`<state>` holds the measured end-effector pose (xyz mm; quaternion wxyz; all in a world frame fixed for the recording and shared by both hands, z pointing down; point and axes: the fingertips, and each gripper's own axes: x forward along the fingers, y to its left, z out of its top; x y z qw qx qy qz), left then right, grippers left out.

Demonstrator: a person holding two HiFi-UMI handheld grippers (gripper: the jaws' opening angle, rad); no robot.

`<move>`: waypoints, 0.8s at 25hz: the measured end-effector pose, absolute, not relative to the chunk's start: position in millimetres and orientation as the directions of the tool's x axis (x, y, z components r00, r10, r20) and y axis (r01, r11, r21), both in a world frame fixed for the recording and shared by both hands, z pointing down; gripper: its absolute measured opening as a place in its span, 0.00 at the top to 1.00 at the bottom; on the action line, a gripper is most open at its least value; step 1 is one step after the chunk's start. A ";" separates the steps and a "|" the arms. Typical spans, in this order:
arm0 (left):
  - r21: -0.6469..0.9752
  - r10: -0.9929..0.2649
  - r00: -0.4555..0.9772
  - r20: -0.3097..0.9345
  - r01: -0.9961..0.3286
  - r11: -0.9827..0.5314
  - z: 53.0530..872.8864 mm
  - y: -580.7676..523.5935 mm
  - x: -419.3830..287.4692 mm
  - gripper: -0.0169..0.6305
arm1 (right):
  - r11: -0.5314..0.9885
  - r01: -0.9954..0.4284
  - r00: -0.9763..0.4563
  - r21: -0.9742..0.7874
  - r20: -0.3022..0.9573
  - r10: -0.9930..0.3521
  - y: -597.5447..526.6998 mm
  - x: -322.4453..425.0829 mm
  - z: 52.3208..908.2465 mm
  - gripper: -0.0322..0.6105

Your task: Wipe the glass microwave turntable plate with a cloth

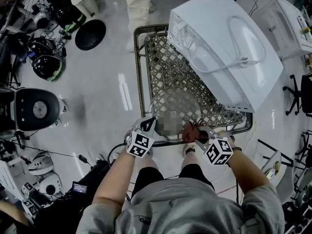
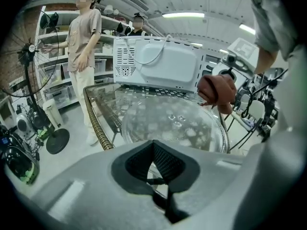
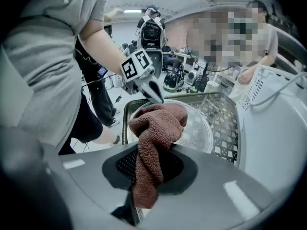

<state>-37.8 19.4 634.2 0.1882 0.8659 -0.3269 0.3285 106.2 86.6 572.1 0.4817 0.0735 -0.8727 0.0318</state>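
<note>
The round glass turntable plate (image 1: 174,112) is at the near end of a lattice-topped table (image 1: 140,77), in front of a white microwave (image 1: 224,48). My left gripper (image 1: 149,125) is shut on the plate's near left rim. In the left gripper view the plate (image 2: 172,123) runs out from the jaws. My right gripper (image 1: 195,133) is shut on a bunched brown cloth (image 1: 190,130), which touches the plate's near right edge. In the right gripper view the cloth (image 3: 154,138) hangs out of the jaws over the plate (image 3: 199,128), with the left gripper (image 3: 156,94) just beyond it.
A person (image 2: 84,56) stands at the table's far left corner by a black fan base (image 1: 90,34). Helmets, cables and gear (image 1: 46,62) crowd the floor to the left. An office chair (image 1: 297,94) and more equipment stand to the right.
</note>
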 end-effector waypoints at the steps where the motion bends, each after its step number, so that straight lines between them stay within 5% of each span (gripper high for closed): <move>1: 0.105 -0.444 0.562 0.698 -0.694 -0.713 635.4 18.4 -37.9 0.98 | 0.983 -0.186 -0.542 0.006 0.833 -0.107 83.0 103.8 565.0 0.84; 12: 0.077 -0.382 0.498 0.778 -0.680 -0.729 632.1 18.9 -32.6 0.98 | 0.919 -0.391 -0.637 -0.046 0.735 -0.234 54.8 101.6 490.4 0.84; 20: 0.105 -0.466 0.562 0.683 -0.707 -0.699 541.8 -1.7 -21.5 0.98 | 0.864 -0.497 -0.677 -0.081 0.660 -0.327 26.9 117.1 433.6 0.84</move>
